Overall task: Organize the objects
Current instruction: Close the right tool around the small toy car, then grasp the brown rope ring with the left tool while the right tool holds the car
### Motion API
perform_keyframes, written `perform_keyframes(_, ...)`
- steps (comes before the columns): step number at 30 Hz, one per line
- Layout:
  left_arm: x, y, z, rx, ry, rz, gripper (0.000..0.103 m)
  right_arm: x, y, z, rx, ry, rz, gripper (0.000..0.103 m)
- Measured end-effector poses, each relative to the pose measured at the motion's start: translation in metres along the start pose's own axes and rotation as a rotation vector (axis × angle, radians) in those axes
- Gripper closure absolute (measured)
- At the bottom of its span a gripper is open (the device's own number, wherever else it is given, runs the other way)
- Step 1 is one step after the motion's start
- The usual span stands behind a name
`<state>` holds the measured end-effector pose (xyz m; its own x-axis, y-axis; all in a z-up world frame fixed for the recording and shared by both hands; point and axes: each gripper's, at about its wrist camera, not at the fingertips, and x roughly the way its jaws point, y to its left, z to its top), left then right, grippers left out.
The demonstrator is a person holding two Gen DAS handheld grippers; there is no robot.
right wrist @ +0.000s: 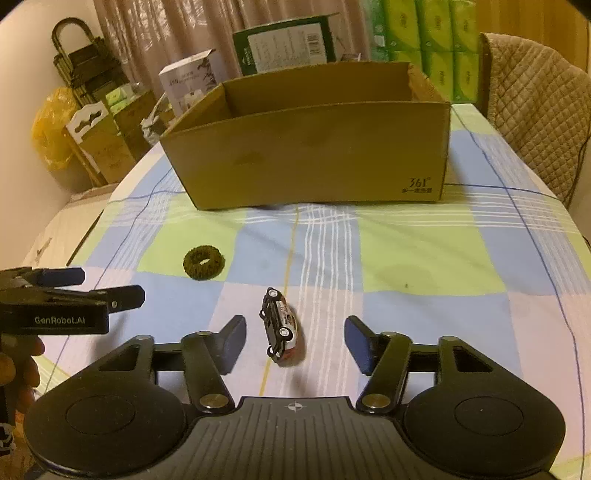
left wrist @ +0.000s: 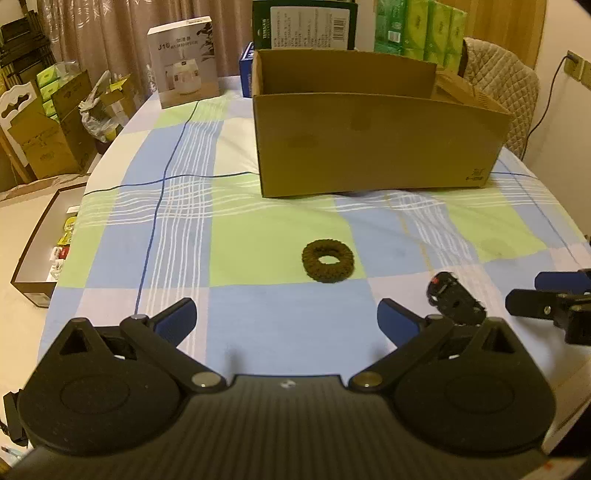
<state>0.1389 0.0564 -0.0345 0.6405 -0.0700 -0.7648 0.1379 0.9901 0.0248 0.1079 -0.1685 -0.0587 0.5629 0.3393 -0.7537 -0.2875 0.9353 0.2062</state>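
Observation:
A small black and white toy car (right wrist: pixel 279 328) lies on the checked tablecloth between the fingers of my right gripper (right wrist: pixel 297 341). The jaws stand apart and neither pad touches the car. The left wrist view shows the same car (left wrist: pixel 454 299) at the right, with my right gripper (left wrist: pixel 524 291) just beyond it. A dark green hair scrunchie (left wrist: pixel 328 260) lies flat ahead of my left gripper (left wrist: pixel 286 317), which is open and holds nothing. From the right wrist view the scrunchie (right wrist: pixel 202 263) lies left of the car, and my left gripper (right wrist: pixel 107 286) enters from the left edge.
An open cardboard box (left wrist: pixel 369 140) stands on the table (left wrist: pixel 258 314) behind both objects; its inside is hidden. Behind it are a white product box (left wrist: pixel 183 62), a green carton (left wrist: pixel 304 22) and green tissue packs (left wrist: pixel 421 29). A padded chair (left wrist: pixel 506 88) is at the right, cartons (left wrist: pixel 44 140) on the floor left.

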Motion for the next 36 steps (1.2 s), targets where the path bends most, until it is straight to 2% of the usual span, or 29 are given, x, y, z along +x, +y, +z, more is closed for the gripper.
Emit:
perform_keyframes(10,0.025,0.003,-0.001,-0.002,0.025,-0.013,0.001,0.039,0.003,-0.002,-0.063,0.054,0.026,0.067)
perform_keyframes(25,0.05,0.002,0.006,0.023,0.045,-0.041,0.001,0.07,0.005,0.003,-0.125,0.103,0.028,0.082)
perform_keyframes(30,0.054,0.002,0.007,0.022,0.047,-0.046,0.001,0.072,0.009,0.002,-0.145,0.099,0.017,0.083)
perform_keyframes(36,0.06,0.002,0.009,0.022,0.042,-0.051,0.001,0.068,0.006,0.005,-0.11,0.066,0.001,0.083)
